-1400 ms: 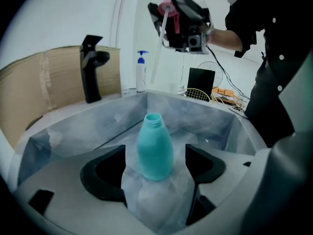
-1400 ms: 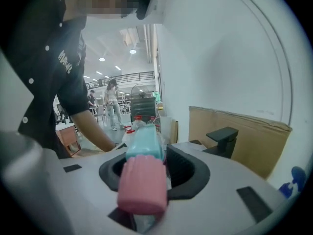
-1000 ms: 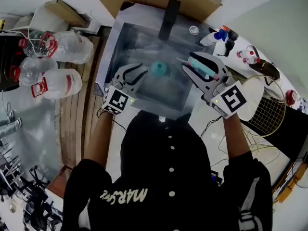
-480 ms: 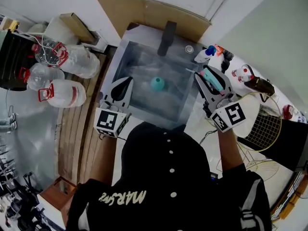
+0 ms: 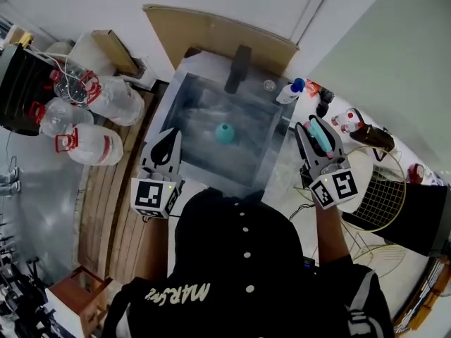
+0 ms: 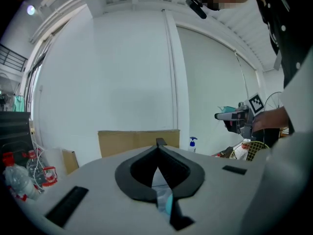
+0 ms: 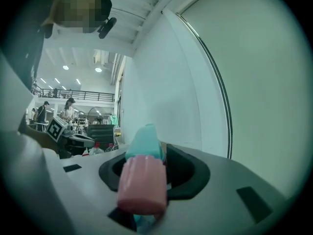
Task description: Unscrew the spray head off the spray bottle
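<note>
The teal bottle lies in the steel sink with no head on it. Its spray head, teal with a pink nozzle, is clamped in my right gripper, which hovers over the counter to the right of the sink. In the right gripper view the spray head fills the space between the jaws, pink end towards the camera. My left gripper is shut and empty at the sink's left rim. In the left gripper view its jaws meet at the tip, and a sliver of the teal bottle shows below them.
Large water jugs lie on the floor at left. A dark faucet stands behind the sink, backed by cardboard. A white bottle with a blue cap, other bottles and a wire racket crowd the right counter.
My left gripper closed with nothing in it and drew back from over the sink to its left rim. The right gripper carried the spray head rightward, off the sink.
</note>
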Demonstrator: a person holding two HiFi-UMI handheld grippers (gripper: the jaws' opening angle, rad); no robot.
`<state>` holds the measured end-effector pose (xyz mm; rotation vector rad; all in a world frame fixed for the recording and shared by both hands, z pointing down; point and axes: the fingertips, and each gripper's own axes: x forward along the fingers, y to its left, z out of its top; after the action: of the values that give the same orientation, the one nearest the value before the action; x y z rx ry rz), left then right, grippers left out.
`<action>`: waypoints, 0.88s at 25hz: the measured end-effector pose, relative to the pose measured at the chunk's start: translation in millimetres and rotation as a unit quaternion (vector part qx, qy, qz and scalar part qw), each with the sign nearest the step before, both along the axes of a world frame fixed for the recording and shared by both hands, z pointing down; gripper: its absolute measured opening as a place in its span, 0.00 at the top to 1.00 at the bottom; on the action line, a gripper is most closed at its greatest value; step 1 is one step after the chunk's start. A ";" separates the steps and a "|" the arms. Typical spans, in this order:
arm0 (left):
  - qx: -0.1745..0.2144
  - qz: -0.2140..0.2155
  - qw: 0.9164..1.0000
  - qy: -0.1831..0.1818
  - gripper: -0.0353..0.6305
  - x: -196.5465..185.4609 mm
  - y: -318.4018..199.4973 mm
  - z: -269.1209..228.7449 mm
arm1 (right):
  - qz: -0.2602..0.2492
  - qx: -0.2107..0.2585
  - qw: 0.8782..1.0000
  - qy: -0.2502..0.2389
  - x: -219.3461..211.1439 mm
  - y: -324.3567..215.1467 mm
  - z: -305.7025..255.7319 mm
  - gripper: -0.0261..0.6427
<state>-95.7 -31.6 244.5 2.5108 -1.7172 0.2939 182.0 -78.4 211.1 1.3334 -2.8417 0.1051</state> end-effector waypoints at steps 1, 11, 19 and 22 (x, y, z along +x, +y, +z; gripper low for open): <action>0.002 -0.002 1.000 -0.004 0.91 -0.2 2.0 -1.1 | 0.002 0.001 1.000 0.002 0.9 1.6 1.3 0.72; 0.010 -0.015 1.000 -0.006 0.91 0.6 15.8 -6.4 | 0.012 0.010 1.000 0.009 -4.7 12.6 4.1 0.72; 0.012 -0.012 1.000 -0.012 0.91 4.5 19.0 -9.2 | -0.003 0.012 1.000 0.007 -14.7 14.4 -0.9 0.72; 0.012 -0.011 1.000 -0.014 0.91 4.8 17.2 -8.7 | -0.008 0.014 1.000 0.010 -18.1 13.4 -1.1 0.72</action>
<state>-90.9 -14.5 235.8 2.5144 -1.7669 0.3095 163.9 -64.9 210.0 1.3097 -2.8473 0.0513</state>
